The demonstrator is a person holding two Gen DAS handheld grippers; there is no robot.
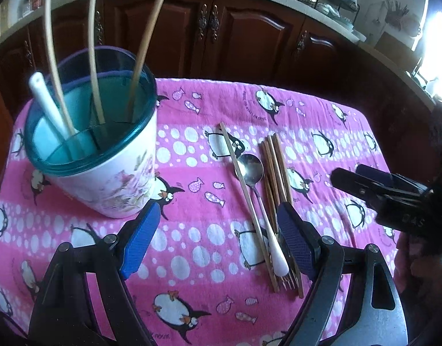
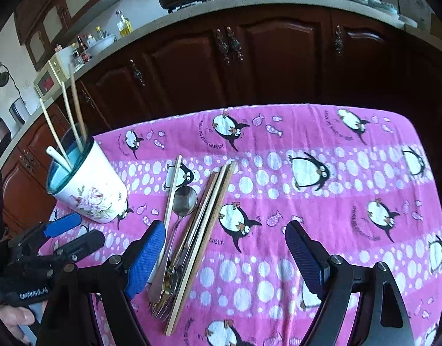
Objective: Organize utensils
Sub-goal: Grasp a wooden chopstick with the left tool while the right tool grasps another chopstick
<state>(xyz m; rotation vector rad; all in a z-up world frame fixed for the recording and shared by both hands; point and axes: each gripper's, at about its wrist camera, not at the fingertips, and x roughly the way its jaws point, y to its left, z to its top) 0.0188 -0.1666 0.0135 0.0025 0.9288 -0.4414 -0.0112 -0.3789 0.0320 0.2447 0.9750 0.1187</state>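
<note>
A white floral holder [image 1: 117, 184] with a teal rim stands at the left of the table; it holds three pale chopsticks [image 1: 92, 57] and a white-handled utensil [image 1: 48, 101]. It also shows in the right wrist view [image 2: 91, 190]. On the cloth lie a metal spoon [image 1: 249, 170], several chopsticks [image 1: 274, 170] and forks [image 2: 164, 300], in a loose pile. My left gripper [image 1: 218, 236] is open and empty, just before the pile's near end. My right gripper [image 2: 226, 253] is open and empty, its left finger beside the pile [image 2: 192, 230].
A pink penguin cloth [image 2: 321, 230] covers the table. Dark wooden cabinets [image 2: 249, 66] stand behind, under a counter with pots and a dish rack. The other gripper shows at the right edge of the left wrist view [image 1: 385, 193] and at the left edge of the right wrist view [image 2: 59, 239].
</note>
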